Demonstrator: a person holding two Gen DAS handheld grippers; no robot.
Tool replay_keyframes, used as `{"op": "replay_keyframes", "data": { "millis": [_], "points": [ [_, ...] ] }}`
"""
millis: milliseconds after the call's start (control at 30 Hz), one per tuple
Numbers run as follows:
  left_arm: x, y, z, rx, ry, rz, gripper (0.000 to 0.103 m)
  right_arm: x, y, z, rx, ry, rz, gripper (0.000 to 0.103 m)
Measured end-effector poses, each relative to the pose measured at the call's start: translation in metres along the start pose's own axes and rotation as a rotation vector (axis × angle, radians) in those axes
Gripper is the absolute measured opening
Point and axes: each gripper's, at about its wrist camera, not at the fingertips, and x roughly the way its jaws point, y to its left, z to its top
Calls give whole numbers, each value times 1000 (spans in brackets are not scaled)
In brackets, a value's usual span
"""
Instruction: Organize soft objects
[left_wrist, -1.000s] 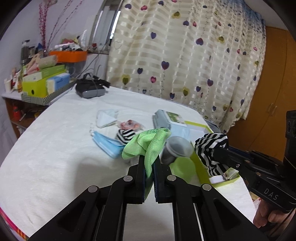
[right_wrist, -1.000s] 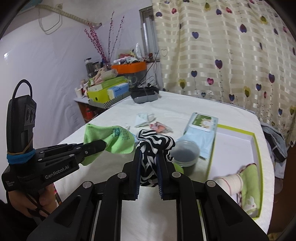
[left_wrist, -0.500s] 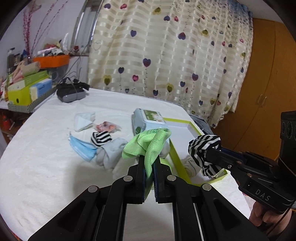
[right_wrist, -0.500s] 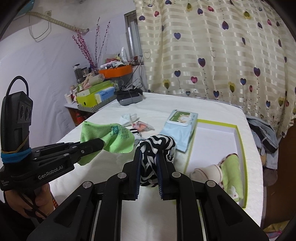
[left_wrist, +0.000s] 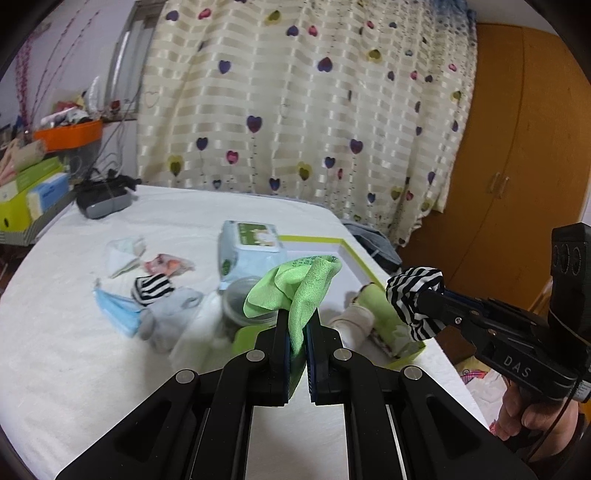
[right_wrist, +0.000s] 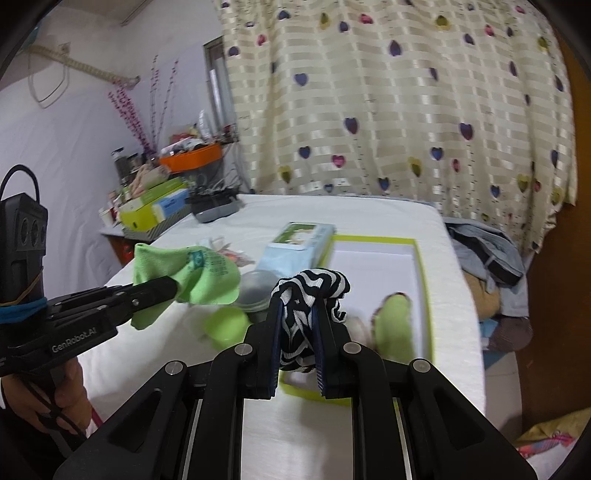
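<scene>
My left gripper (left_wrist: 296, 325) is shut on a green cloth (left_wrist: 295, 288), held above the table near the tray's left edge; it also shows in the right wrist view (right_wrist: 192, 273). My right gripper (right_wrist: 297, 325) is shut on a black-and-white striped sock (right_wrist: 310, 291), held above the near end of the lime-rimmed white tray (right_wrist: 373, 262); the sock also shows in the left wrist view (left_wrist: 415, 291). A rolled green and white sock pair (right_wrist: 391, 321) lies in the tray's near end.
On the white table lie a blue face mask (left_wrist: 114, 310), a striped sock (left_wrist: 153, 290), a grey sock (left_wrist: 173, 314), a wet-wipes pack (left_wrist: 251, 247), a grey round container (left_wrist: 240, 299) and a lime lid (right_wrist: 225, 325). Boxes (left_wrist: 26, 188) stand far left.
Both grippers have swung right toward the tray while still holding their cloths. The tray with the rolled sock pair has come closer and more central in the right wrist view.
</scene>
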Motion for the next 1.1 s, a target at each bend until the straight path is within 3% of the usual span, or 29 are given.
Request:
{"op": "replay_keyframes", "data": {
  "millis": [400, 800, 1100],
  "points": [
    [27, -33, -2, 42, 51, -74, 7, 2, -43, -20, 72, 53, -68, 16],
    [75, -68, -21, 87, 194, -177, 7, 16, -74, -40, 118, 132, -96, 16],
    [110, -72, -33, 90, 283, -162, 7, 37, -84, -44, 130, 169, -80, 16]
  ]
}}
